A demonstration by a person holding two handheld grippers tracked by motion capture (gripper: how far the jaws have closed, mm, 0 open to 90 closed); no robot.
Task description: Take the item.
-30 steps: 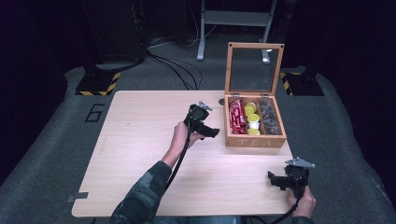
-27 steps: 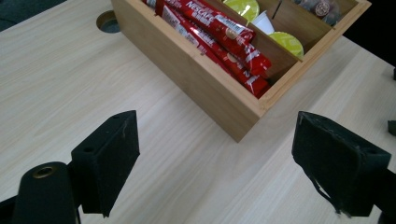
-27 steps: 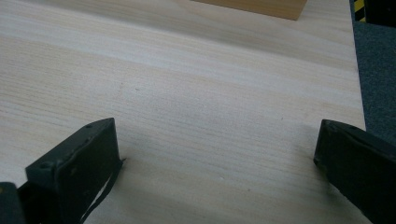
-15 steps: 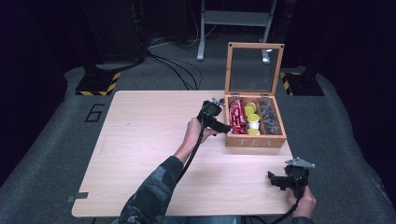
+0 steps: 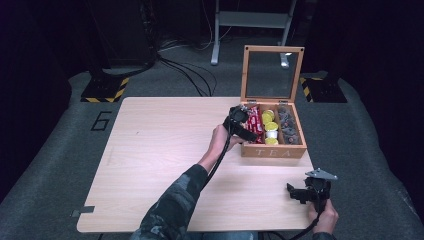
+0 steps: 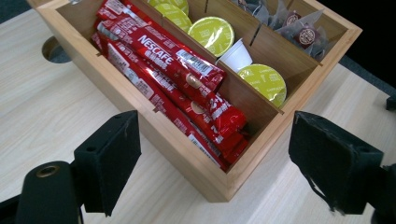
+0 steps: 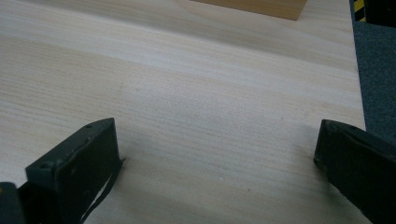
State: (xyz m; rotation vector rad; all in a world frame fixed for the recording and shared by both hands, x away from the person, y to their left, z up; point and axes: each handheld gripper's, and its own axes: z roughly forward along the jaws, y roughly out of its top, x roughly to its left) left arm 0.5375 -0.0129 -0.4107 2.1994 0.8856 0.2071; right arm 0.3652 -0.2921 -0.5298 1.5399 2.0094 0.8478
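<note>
Left claw (image 6: 210, 177) hangs open, jaws wide apart, nothing betw them, poised just above the near-left corner of the wooden tea box (image 6: 187, 154). Its target by my read: the red coffee stick sachets (image 6: 177, 84), lying stacked lengthwise in the box's left compartment, ends pointing toward the claw.

To do the pick well: come down w/ jaws straddling one sachet across its narrow width, not its length; aim at the top stick, near its middle, so it lifts level. Keep jaws off the box wall & the thin divider (image 6: 233, 88), since there's little room either side. Close gently; foil is slippery & crumples.

Materials: sachets are glossy red foil, long, flat, soft-sided. Next compartment holds round capsules (image 6: 212, 32) w/ yellow-green foil lids and one white cup (image 6: 236, 56) on its side. Far compartment has grey pyramid tea bags (image 6: 299, 28), thin mesh look. Box is pale varnished wood, square-edged; its glass-paned lid (image 5: 272, 75) stands upright, open.

Right claw (image 5: 300, 192) also open, empty, resting low near the tabletop (image 5: 160, 145) front-right edge, well apart from the box. Tabletop is light wood-grain laminate, smooth, matte
</note>
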